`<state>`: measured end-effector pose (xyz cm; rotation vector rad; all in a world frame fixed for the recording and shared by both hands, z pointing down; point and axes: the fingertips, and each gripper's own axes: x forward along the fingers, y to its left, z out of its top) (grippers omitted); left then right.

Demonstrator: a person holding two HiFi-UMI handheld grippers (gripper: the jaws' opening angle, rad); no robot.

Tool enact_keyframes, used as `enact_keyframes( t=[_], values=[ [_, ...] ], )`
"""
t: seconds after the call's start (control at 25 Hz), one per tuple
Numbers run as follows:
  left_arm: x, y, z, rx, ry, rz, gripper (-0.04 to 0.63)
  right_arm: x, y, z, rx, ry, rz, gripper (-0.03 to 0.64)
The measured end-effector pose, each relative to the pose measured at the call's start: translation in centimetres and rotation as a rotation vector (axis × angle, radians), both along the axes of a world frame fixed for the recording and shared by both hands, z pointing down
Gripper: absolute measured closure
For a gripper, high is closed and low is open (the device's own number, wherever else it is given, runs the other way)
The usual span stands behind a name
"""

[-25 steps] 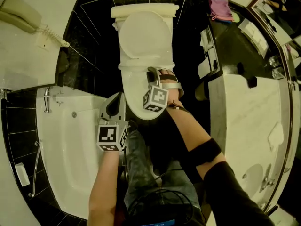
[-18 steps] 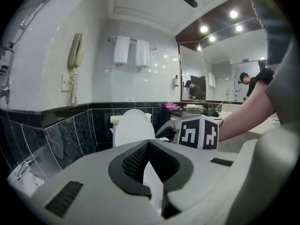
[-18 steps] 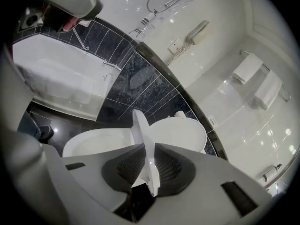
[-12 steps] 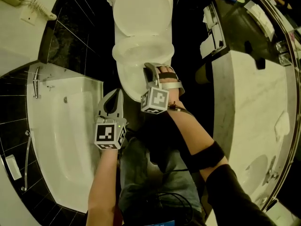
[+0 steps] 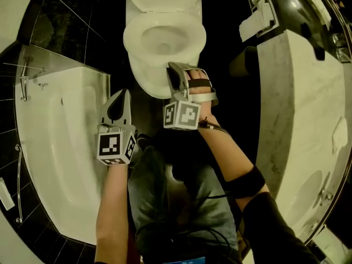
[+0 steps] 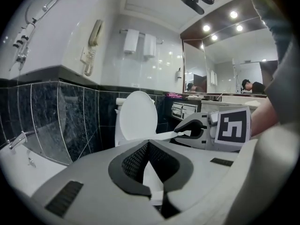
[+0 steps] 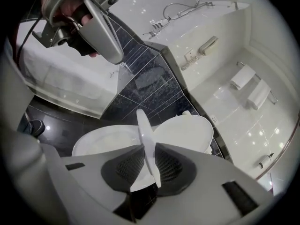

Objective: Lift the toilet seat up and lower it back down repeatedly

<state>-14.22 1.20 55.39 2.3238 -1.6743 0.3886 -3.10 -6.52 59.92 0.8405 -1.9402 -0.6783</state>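
**Left gripper** [image 5: 124,94]: jaws pressed together with nothing between them. It sits idle at seven o'clock of the toilet bowl [image 5: 147,81], near the edge of the bathtub [image 5: 66,147]. Keep it there, well apart from the seat's swing.

**Toilet seat** [image 5: 132,37]: at twelve o'clock in the head view, lying low over the bowl. The left gripper view shows its front rim a little raised. The lid [image 6: 137,116] stands upright behind it.

**Right gripper** [image 5: 172,68]: jaws pinching the seat's front rim, at about five o'clock of the ring. The rim runs edge-on between the pads.

**Procedure (judged).** The step in hand appears to be the low end of one cycle.
1. Grip the rim only, with the pads flat on its upper and lower faces.
2. Move the hand in an arc about the seat's rear edge at twelve o'clock, not straight up or down.
3. Let the wrist turn with the seat, or the rim may twist out of the pinch.
4. Set the seat down slowly. If released above the bowl it would likely slam.
5. On the lift, stop short of the lid.

**Count.**
- Grippers: two
- Seat: one
- Lid: one
- Bowl: one
- Bathtub: one
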Motion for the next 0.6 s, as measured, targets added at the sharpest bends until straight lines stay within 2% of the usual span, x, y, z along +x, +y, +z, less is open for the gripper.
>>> enact_keyframes(
  t=[0.6],
  values=[
    [1.8,1.6,9.9,-0.001,-0.014,0.031,0.607,0.1,6.5,13.7,-0.035,-0.022,-0.02,0.531]
  ],
)
